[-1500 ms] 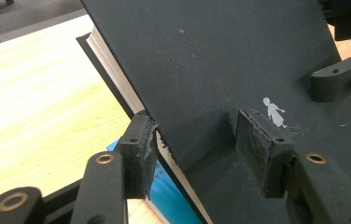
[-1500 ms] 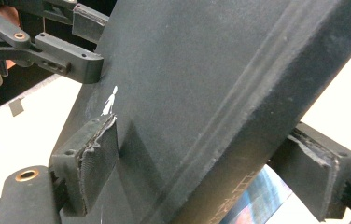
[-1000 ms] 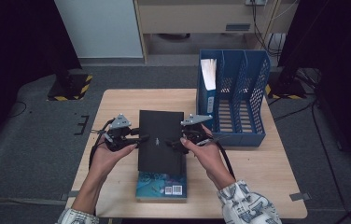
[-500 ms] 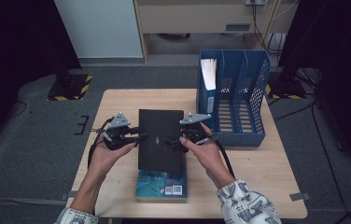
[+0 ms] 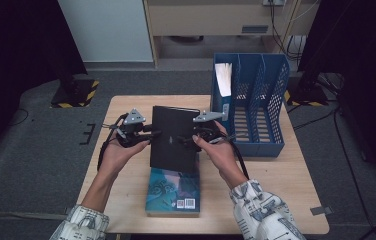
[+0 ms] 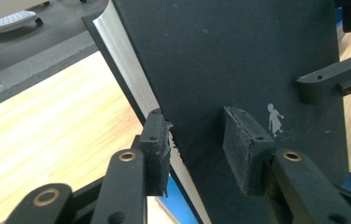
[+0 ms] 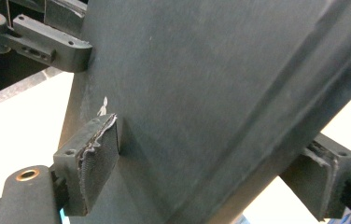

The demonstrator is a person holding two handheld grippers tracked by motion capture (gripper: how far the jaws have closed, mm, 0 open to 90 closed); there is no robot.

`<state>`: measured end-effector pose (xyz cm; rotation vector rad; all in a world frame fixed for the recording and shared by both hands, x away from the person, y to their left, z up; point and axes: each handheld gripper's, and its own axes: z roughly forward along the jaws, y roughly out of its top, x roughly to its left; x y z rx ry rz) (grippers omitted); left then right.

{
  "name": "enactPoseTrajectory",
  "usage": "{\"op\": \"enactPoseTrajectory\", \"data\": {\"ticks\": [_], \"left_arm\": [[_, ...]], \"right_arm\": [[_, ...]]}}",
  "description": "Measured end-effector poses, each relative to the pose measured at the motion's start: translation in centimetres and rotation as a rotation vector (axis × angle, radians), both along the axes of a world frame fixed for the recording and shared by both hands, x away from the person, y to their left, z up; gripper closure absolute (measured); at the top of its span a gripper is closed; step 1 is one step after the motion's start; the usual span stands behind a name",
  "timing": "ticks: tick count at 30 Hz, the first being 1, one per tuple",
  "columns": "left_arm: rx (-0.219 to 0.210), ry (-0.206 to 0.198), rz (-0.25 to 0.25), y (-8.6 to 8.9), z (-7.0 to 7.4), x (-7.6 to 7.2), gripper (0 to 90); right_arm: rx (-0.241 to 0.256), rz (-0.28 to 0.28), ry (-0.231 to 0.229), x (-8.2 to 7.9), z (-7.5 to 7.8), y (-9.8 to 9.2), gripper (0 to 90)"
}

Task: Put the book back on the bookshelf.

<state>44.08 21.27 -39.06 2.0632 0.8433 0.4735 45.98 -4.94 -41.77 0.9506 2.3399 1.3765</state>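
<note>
Left hand-held gripper [image 5: 152,134] and right hand-held gripper [image 5: 182,140] clamp black book [image 5: 173,137] between them.

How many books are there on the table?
2. The black book is held up between the left gripper and the right gripper; the teal book lies flat beneath it near the table's front edge. More may be hidden.

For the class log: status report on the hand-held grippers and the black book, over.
Left hand-held gripper and right hand-held gripper both clamped on black book. Book raised above teal book. Blue file rack close on the right.
</note>
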Motion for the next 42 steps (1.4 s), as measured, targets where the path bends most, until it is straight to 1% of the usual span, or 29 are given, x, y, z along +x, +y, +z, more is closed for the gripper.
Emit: {"op": "enactPoseTrajectory", "data": {"ticks": [2, 5, 8, 10, 12, 14, 15, 17, 20, 22, 25, 27, 29, 31, 33, 36, 39, 40, 42], "left_arm": [[-0.001, -0.004, -0.001, 0.0, 0.0, -0.2, 62.6], [-0.001, -0.01, 0.0, 0.0, 0.2, -0.7, 63.7], [-0.01, -0.017, 0.008, 0.2, 0.3, -1.7, 64.2], [-0.018, -0.027, 0.011, 0.2, 0.2, -2.5, 64.1], [-0.025, -0.033, 0.02, 0.2, 0.2, -3.3, 63.6], [-0.015, -0.041, 0.018, 0.3, 0.2, -4.1, 62.7], [-0.021, -0.039, 0.019, 0.5, 0.2, -4.5, 62.5], [-0.017, -0.044, 0.019, 0.6, 0.2, -5.2, 62.3], [-0.02, -0.044, 0.017, 0.7, 0.2, -5.9, 61.2], [-0.042, -0.04, 0.026, 0.8, 0.1, -6.3, 61.1], [-0.048, -0.046, 0.024, 1.0, -0.1, -6.8, 60.6], [-0.073, -0.038, 0.024, 1.2, -0.2, -7.0, 60.4], [-0.073, -0.045, 0.022, 1.3, -0.3, -7.3, 59.8], [-0.089, -0.042, 0.028, 1.3, -0.4, -7.5, 58.8], [-0.09, -0.047, 0.03, 1.3, -0.6, -7.7, 57.5], [-0.09, -0.042, 0.033, 1.2, -0.6, -7.8, 55.6], [-0.071, -0.018, 0.05, 1.3, -1.1, -7.7, 52.2], [-0.075, -0.008, 0.057, 1.3, -1.4, -7.6, 52.2], [-0.088, 0.007, 0.056, 1.3, -2.1, -7.6, 51.7]], "right_arm": [[0.001, -0.006, -0.005, 0.0, 0.1, 0.1, 16.8], [-0.009, -0.001, -0.014, -0.3, 0.3, 0.1, 16.9], [-0.038, 0.011, -0.044, -1.2, 0.6, 0.3, 17.5], [-0.045, 0.016, -0.064, -1.8, 0.8, 0.3, 18.0], [-0.037, 0.022, -0.077, -2.5, 0.9, 0.3, 19.6], [-0.033, 0.027, -0.086, -3.1, 1.1, 0.2, 21.2], [-0.029, 0.034, -0.09, -3.4, 1.2, 0.2, 21.2], [-0.024, 0.041, -0.096, -4.0, 1.4, 0.3, 21.2], [-0.027, 0.059, -0.095, -4.7, 1.8, 0.4, 22.0], [-0.03, 0.071, -0.102, -5.1, 1.9, 0.4, 21.9], [-0.031, 0.09, -0.103, -5.5, 2.0, 0.4, 21.7], [-0.028, 0.097, -0.1, -5.7, 2.1, 0.3, 22.3], [-0.019, 0.108, -0.091, -5.9, 2.2, 0.3, 22.2], [-0.021, 0.118, -0.086, -6.0, 2.3, 0.2, 21.7], [-0.017, 0.123, -0.078, -6.1, 2.3, 0.3, 20.4], [-0.018, 0.131, -0.068, -6.0, 2.4, 0.4, 18.3], [-0.022, 0.137, -0.055, -6.0, 2.5, 0.4, 17.4], [-0.019, 0.139, -0.055, -6.0, 2.5, 0.4, 17.5], [-0.015, 0.138, -0.055, -5.9, 2.5, 0.6, 17.5]]}}
